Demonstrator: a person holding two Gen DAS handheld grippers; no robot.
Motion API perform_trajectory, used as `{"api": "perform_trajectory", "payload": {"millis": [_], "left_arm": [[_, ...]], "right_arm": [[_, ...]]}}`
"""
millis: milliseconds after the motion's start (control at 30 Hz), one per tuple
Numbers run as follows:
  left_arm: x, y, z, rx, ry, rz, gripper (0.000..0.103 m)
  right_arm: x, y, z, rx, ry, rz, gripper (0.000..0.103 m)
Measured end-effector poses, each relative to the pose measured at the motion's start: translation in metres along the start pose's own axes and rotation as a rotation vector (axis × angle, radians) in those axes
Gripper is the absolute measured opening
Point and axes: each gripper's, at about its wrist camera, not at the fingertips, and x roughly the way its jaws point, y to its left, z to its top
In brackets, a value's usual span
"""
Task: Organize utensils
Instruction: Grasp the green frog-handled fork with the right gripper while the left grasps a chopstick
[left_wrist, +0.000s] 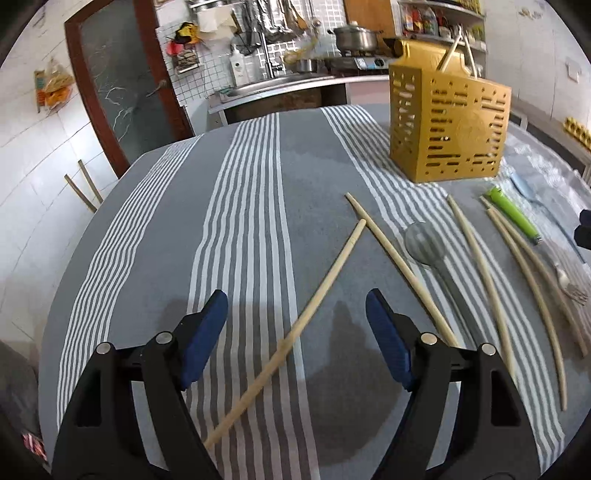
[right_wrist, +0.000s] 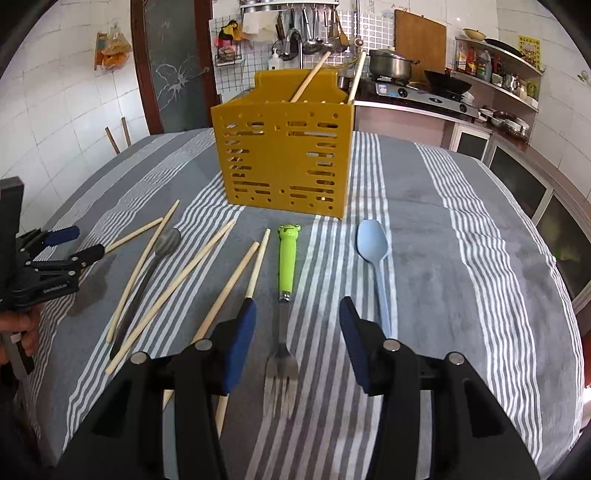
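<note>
the chopstick (left_wrist: 291, 336) runs out of sight beneath the left gripper's (left_wrist: 295, 332) arm.

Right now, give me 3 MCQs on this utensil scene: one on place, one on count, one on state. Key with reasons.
1. Where does the fork lie?
A. inside the yellow holder
B. on the striped cloth, between the open fingers of the right hand-held gripper
C. under the blue spoon

2. How many chopsticks stand in the yellow holder?
A. none
B. two
C. five

3. What state is the left hand-held gripper in?
A. open, over a chopstick lying on the cloth
B. shut on the blue spoon
C. shut on the fork

Key: B, the green-handled fork rests flat on the striped cloth in front of the right hand-held gripper; B, two sticks poke above the holder's rim; A, its fingers stand apart, with a chopstick running between them untouched.
</note>
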Motion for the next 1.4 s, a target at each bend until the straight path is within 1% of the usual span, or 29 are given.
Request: {"api": "perform_trajectory", "payload": {"millis": [100,200,300,333,367,400,467,500,567,600,667,767,800,900,1000,1033,1067,1233,1400], "left_arm": [[0.014,-0.005,0.009,0.032,0.025,-0.001,0.075],[0.032,-0.008,0.016,0.032,0.067,-0.015,0.075],[0.043,-0.011,0.020,0.026,0.089,-0.026,0.075],[0.048,-0.012,0.023,0.017,0.107,-0.034,0.074],[0.053,-0.013,0.026,0.008,0.119,-0.037,0.070],[0.056,-0.016,0.030,0.015,0.128,-0.035,0.068],[0.060,-0.020,0.036,0.022,0.144,-0.039,0.053],[0.063,-0.021,0.040,0.024,0.151,-0.040,0.049],[0.069,-0.025,0.050,0.022,0.172,-0.039,0.033],[0.070,-0.026,0.052,0.023,0.176,-0.037,0.028],[0.073,-0.031,0.057,0.035,0.192,-0.042,0.011],[0.075,-0.034,0.063,0.047,0.206,-0.047,0.008],[0.075,-0.033,0.063,0.036,0.209,-0.058,0.008],[0.073,-0.028,0.064,0.015,0.205,-0.072,0.005],[0.070,-0.020,0.061,-0.019,0.195,-0.086,0.005],[0.068,-0.017,0.061,-0.029,0.187,-0.090,0.005],[0.067,-0.015,0.062,-0.037,0.182,-0.093,0.005],[0.049,-0.009,0.061,-0.078,0.139,-0.115,0.005],[0.028,-0.002,0.065,-0.109,0.077,-0.124,0.005]], "right_arm": [[0.011,0.000,0.004,-0.003,0.024,0.007,0.047],[0.023,0.000,0.009,-0.008,0.044,0.006,0.047],[0.037,-0.001,0.014,-0.001,0.075,0.022,0.047],[0.044,-0.001,0.017,0.004,0.090,0.028,0.047],[0.048,-0.001,0.019,0.003,0.098,0.029,0.047],[0.054,0.000,0.021,-0.003,0.109,0.026,0.047],[0.066,0.003,0.026,-0.012,0.134,0.019,0.047],[0.069,0.003,0.028,-0.014,0.141,0.014,0.047],[0.079,0.004,0.034,-0.012,0.159,0.002,0.047],[0.083,0.005,0.036,-0.008,0.166,0.003,0.047],[0.089,0.007,0.043,0.000,0.188,0.008,0.047],[0.099,0.013,0.052,-0.010,0.218,-0.004,0.047],[0.102,0.014,0.053,-0.012,0.230,-0.010,0.047],[0.108,0.018,0.057,-0.027,0.254,-0.012,0.041],[0.111,0.020,0.058,-0.028,0.254,-0.008,0.030],[0.111,0.021,0.058,-0.026,0.253,-0.005,0.021],[0.110,0.021,0.058,-0.020,0.251,-0.001,0.016],[0.103,0.017,0.062,0.005,0.236,0.028,0.016],[0.076,0.013,0.067,0.024,0.162,0.044,0.016]]}}
